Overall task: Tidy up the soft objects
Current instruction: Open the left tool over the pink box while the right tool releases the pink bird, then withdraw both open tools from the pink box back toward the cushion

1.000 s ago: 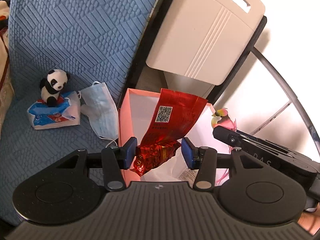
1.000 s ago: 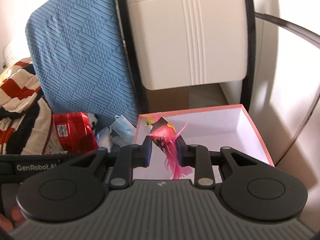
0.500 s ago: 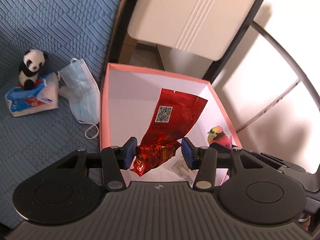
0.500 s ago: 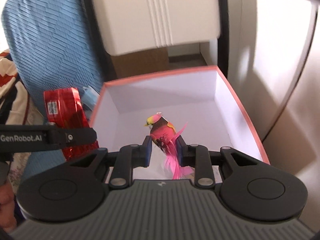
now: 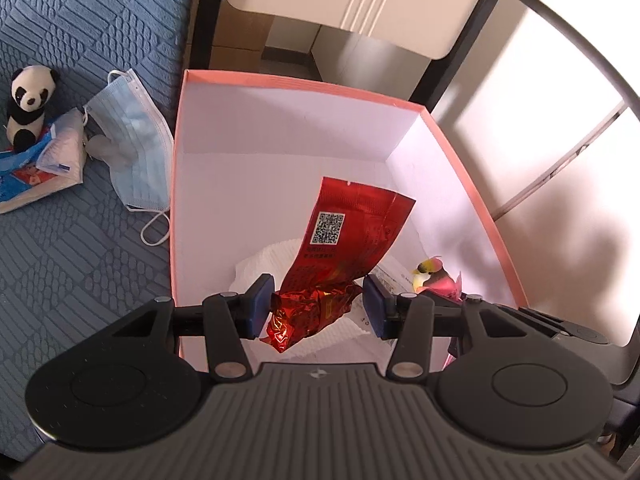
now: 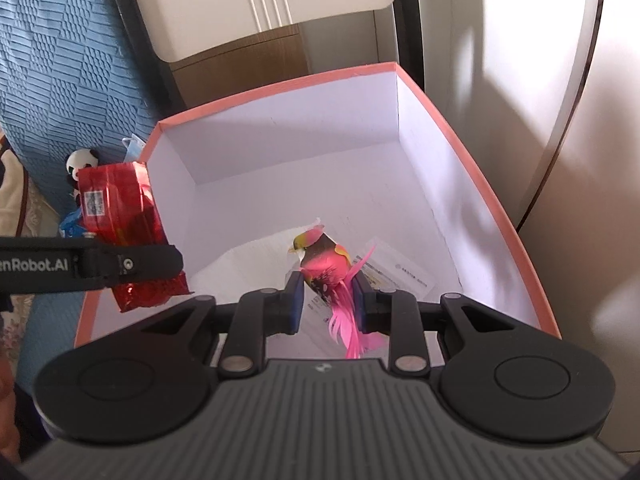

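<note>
The red foil packet and pink feathered bird have moved from the pink box rim to well inside it; left hand-held gripper and right hand-held gripper each still clamp theirs, so release looks imminent.

Black left hand-held gripper, blue finger pads, silver screws, ribbed grey housing, white "GenRobot.AI" lettering

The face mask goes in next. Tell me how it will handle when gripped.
The face mask lies creased and draped on the blue cushion, so it is probably floppy and light. Its ear loop trails loose and may snag on the box rim.
</note>
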A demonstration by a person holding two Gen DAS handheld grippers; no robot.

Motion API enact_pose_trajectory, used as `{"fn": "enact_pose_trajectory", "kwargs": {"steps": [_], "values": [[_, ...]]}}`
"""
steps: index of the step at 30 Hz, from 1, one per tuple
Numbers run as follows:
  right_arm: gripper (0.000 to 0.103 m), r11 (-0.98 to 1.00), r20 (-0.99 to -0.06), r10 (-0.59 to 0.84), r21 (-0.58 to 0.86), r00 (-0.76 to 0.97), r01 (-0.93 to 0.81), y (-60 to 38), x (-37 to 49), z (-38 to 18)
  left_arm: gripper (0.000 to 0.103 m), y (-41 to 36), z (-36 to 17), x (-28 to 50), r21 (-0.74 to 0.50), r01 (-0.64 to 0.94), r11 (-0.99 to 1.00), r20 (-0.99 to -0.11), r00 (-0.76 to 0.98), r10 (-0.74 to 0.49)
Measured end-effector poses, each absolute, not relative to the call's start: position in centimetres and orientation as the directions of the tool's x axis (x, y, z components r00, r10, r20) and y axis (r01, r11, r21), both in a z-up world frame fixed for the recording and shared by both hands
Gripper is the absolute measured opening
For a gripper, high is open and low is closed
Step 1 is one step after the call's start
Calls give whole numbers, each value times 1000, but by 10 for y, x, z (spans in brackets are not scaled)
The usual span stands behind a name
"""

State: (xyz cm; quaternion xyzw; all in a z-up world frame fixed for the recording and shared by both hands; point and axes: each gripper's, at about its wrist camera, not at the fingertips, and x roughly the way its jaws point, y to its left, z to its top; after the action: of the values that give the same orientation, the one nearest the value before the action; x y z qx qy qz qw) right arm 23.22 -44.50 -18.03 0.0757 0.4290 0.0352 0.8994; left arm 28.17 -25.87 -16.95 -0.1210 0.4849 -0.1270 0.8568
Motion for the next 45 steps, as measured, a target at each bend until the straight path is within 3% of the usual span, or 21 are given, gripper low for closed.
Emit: {"fn": "enact_pose_trajectory", "kwargs": {"steps": [4, 6, 9, 11, 14, 17, 34, 45], "values": [[30, 985, -768, 119, 169, 630, 19, -449, 231, -180, 55, -263, -172, 282, -332, 105, 938, -802, 493, -339], [30, 987, -772, 108, 160, 627, 27, -450, 231, -179, 68, -264, -171, 281, -329, 114, 938, -800, 494, -340], [32, 988, -771, 97, 148, 630, 30, -448, 227, -173, 78, -262, -169, 280, -347, 125, 929, -793, 489, -362], [39, 989, -771, 92, 145, 630, 33, -448, 225, -170, 88, -259, -166, 279, -338, 122, 933, -788, 506, -351], [58, 990, -762, 82, 138, 642, 37, -446, 221, -162, 88, -255, -157, 274, -322, 130, 938, -775, 533, -340], [62, 990, -744, 81, 140, 663, 36, -442, 217, -151, 88, -248, -146, 267, -328, 142, 934, -759, 550, -350], [63, 985, -626, 168, 143, 762, -100, -376, 184, -84, 88, -188, -58, 205, -282, 162, 946, -585, 753, -303], [63, 976, -606, 218, 138, 765, -169, -327, 170, -80, 88, -140, -48, 175, -276, 129, 952, -525, 810, -262]]}}
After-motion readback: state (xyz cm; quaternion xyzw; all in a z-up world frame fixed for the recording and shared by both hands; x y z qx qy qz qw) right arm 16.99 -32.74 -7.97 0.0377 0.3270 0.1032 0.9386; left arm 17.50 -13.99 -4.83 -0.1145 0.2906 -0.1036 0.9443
